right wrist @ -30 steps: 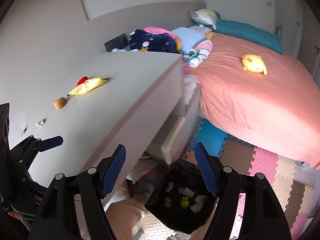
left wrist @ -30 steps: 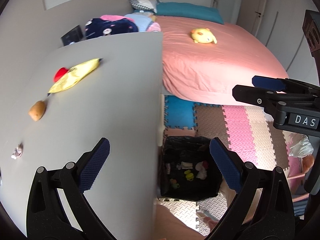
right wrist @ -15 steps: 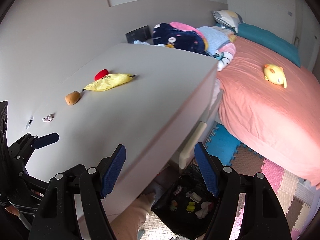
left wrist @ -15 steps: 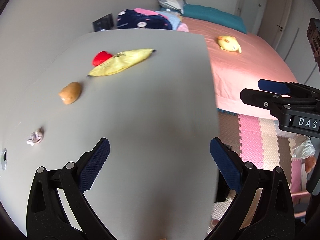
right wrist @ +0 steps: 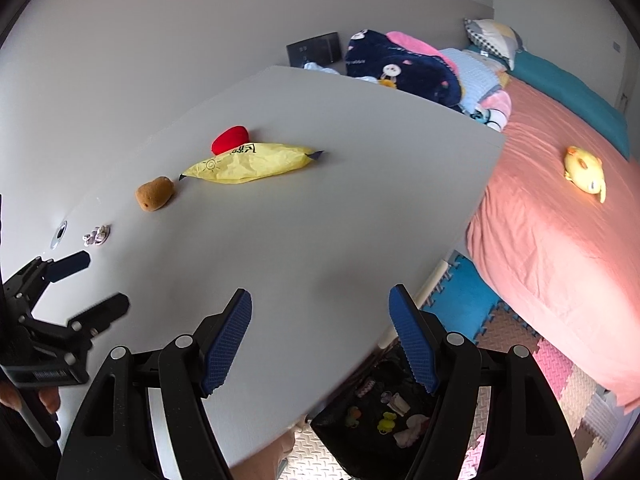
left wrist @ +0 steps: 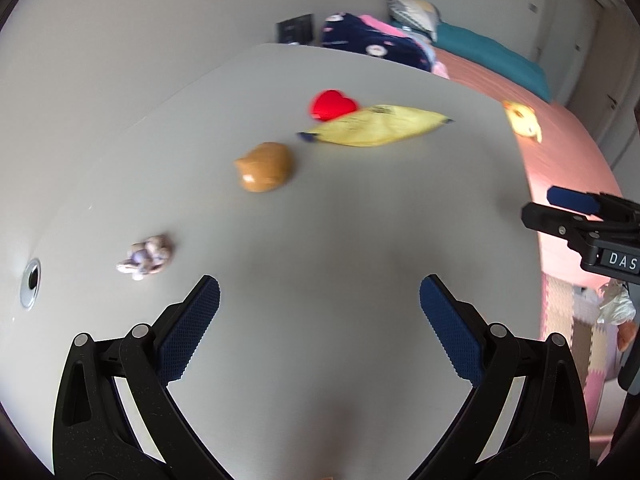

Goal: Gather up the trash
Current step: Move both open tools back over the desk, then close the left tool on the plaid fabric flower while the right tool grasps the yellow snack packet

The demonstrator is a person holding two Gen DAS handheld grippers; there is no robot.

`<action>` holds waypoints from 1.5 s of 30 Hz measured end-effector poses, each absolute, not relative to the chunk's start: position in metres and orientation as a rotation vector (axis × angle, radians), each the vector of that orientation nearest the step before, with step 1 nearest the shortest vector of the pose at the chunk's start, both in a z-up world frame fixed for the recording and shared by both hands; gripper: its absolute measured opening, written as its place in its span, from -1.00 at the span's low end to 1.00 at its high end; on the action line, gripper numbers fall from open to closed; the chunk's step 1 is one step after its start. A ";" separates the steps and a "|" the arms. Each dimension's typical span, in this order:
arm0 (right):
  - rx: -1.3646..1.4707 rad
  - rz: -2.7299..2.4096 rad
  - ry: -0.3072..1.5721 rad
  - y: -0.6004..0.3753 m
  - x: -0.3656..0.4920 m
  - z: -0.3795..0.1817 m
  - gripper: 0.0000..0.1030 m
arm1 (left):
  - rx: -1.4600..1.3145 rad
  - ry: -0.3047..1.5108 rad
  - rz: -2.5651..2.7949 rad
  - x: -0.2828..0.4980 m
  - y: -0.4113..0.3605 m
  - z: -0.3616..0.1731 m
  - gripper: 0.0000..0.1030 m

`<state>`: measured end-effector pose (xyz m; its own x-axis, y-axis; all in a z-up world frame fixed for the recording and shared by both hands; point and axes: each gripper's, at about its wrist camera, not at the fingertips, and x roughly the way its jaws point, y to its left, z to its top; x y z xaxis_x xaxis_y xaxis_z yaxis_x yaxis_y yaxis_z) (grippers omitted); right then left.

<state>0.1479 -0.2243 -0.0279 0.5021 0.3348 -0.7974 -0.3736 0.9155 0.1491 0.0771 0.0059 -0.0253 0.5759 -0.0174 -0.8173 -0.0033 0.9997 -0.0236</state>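
Observation:
On the grey tabletop lie a crumpled yellow wrapper, a red heart-shaped piece, a brown lump and a small pale crumpled wad. My left gripper hovers open over the table, nearer than the wad, nothing between its fingers. My right gripper stands open and empty over the table's near right edge. A black trash bin with several scraps inside sits on the floor below that edge.
A bed with a pink sheet and a yellow plush toy lies to the right. Piled clothes and pillows sit behind the table. Coloured foam mats cover the floor. A round metal grommet is set in the table's left side.
Both grippers have swung left from over the floor bin to over the tabletop. The table's objects now lie closer ahead. Both jaws have stayed open.

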 end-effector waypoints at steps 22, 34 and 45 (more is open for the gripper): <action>-0.263 0.580 0.865 -0.129 0.224 -0.015 0.59 | -0.153 0.980 0.214 0.100 0.107 -0.047 0.88; -0.309 0.655 0.890 -0.103 0.254 -0.036 0.61 | -0.136 0.970 0.251 0.098 0.113 -0.047 -0.02; -0.361 0.722 0.922 -0.097 0.255 -0.048 -0.25 | -0.120 0.955 0.252 0.097 0.111 -0.047 -0.28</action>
